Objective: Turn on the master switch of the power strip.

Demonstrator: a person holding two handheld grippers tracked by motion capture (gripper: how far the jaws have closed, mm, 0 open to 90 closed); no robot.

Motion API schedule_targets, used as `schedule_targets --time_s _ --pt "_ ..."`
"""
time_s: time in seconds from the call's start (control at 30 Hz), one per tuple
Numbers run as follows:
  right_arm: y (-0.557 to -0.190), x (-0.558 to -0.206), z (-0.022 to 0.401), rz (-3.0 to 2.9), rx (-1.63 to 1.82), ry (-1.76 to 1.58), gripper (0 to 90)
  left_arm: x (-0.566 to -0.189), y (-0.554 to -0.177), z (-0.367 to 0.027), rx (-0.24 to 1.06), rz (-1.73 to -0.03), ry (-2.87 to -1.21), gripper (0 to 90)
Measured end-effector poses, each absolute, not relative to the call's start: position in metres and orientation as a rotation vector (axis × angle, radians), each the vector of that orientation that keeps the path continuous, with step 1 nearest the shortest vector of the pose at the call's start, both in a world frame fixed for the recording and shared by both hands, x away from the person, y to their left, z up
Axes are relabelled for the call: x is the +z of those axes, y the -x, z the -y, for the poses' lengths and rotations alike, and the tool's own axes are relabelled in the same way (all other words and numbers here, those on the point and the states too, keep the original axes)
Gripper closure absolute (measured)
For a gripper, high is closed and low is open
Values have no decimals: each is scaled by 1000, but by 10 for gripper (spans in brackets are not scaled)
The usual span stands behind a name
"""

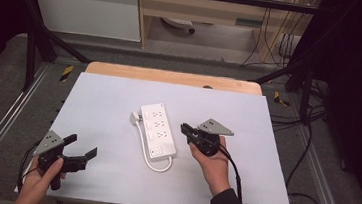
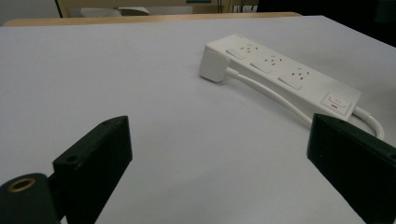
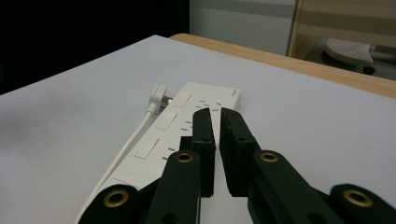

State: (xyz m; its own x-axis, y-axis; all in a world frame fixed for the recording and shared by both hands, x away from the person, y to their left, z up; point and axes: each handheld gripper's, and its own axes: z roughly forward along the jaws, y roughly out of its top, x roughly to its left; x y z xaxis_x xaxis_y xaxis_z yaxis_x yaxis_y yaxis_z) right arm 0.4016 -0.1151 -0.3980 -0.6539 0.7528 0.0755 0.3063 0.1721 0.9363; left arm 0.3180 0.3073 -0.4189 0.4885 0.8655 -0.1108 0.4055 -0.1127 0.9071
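progress looks slight so far: nothing is held and nothing appears plugged in. the power strip (image 1: 158, 132) lies flat near the middle of the desk (image 1: 99, 99), its long side running away from the person, sockets facing up and all of them empty as far as the high view shows. its white cord (image 1: 155, 165) loops out from the near end and runs back along the left side to the plug (image 1: 134, 118), which lies loose on the desk just beside the strip's far left corner.

the right gripper (image 1: 186, 130) hovers just to the right of the strip, pointing toward it, jaws drawn nearly together with a thin slit between them and nothing in it; in the right gripper view the tips sit over the strip's near half without clearly touching. the left gripper (image 1: 83, 145) rests well apart at the near left of the desk, jaws spread wide and empty, aimed toward the plug.

judging from this, the work on the strip is at its start, with the grasp of plug or strip not yet made.
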Motion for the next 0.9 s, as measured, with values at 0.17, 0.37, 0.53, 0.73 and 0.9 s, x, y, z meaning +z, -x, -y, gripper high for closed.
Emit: schedule_targets --time_s 0.17,0.37,0.53,0.73,0.9 --pt "-403 -402 107 -2085 1481 -998 889 -419 -318 -308 568 -1085 -1717 68" --pt "-404 -407 99 -2114 1440 -1016 900 -419 -317 -308 566 -1083 -1716 70" --pt "-406 -412 92 -2145 1428 -1022 900 -419 -317 -307 564 -1082 -1715 70" --pt "-406 -417 85 -2172 1425 -1022 900 -419 -317 -308 568 -1081 -1716 70" --pt "-406 -420 81 -2188 1417 -1011 900 -419 -317 -308 568 -1081 -1720 70"
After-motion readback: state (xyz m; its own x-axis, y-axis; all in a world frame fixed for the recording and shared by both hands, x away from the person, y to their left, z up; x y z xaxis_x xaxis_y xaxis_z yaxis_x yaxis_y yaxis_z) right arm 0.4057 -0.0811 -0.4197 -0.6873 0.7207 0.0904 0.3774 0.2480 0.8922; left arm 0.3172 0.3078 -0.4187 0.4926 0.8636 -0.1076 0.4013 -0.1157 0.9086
